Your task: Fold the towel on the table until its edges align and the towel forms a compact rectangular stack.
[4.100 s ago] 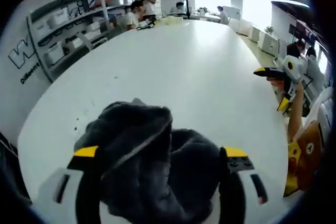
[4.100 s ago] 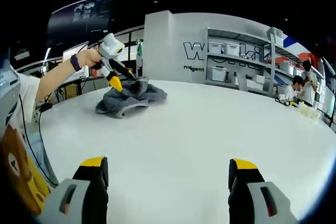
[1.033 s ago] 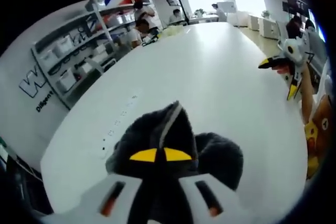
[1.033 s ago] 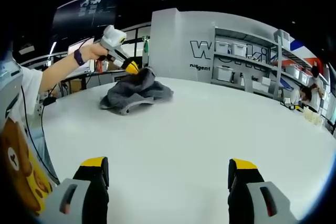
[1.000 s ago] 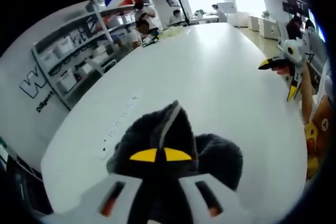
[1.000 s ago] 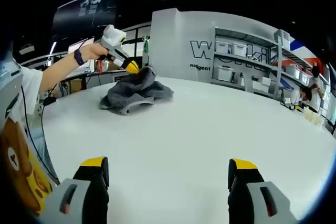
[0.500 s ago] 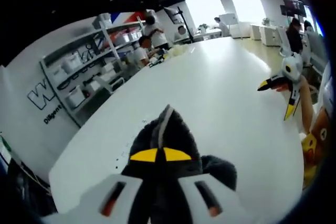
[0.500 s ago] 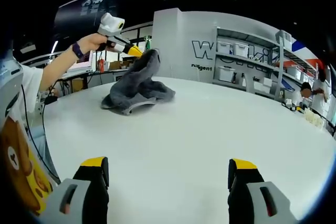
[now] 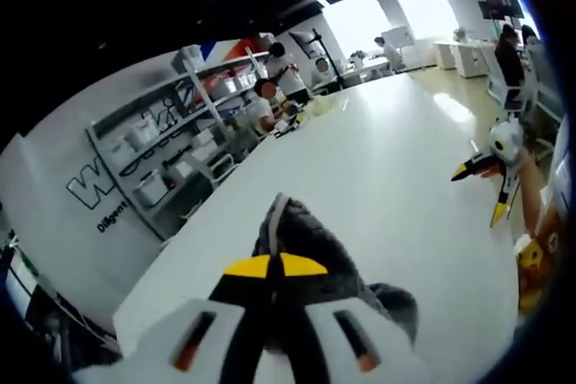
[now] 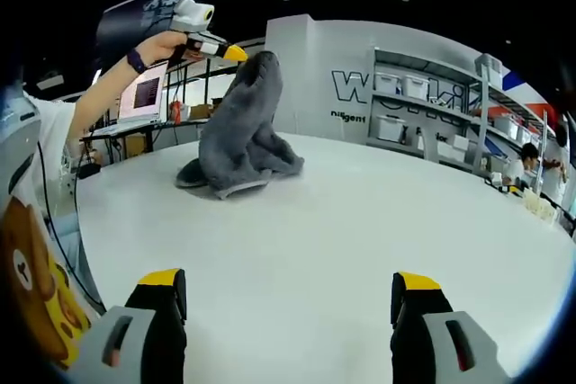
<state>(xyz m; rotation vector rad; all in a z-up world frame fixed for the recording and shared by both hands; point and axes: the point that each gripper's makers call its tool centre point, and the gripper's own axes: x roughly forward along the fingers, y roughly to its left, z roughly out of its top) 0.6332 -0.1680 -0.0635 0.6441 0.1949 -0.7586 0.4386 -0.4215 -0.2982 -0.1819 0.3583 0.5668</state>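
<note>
Grey towel [image 10: 241,128] pinched at its top by the left tongs [image 10: 236,54], yellow tips closed on the cloth and raised above the white bench [image 10: 360,240]; lower folds resting on the bench surface, seen whole from the right gripper view; up close in the left gripper view, only a dark ridge of towel [image 9: 297,238] past the closed left tongs [image 9: 274,266]; right tongs [image 10: 286,299] spread wide, holding nothing, low over the bench, well apart from the towel; right tongs [image 9: 486,188] also at the bench's far edge in the left gripper view.
</note>
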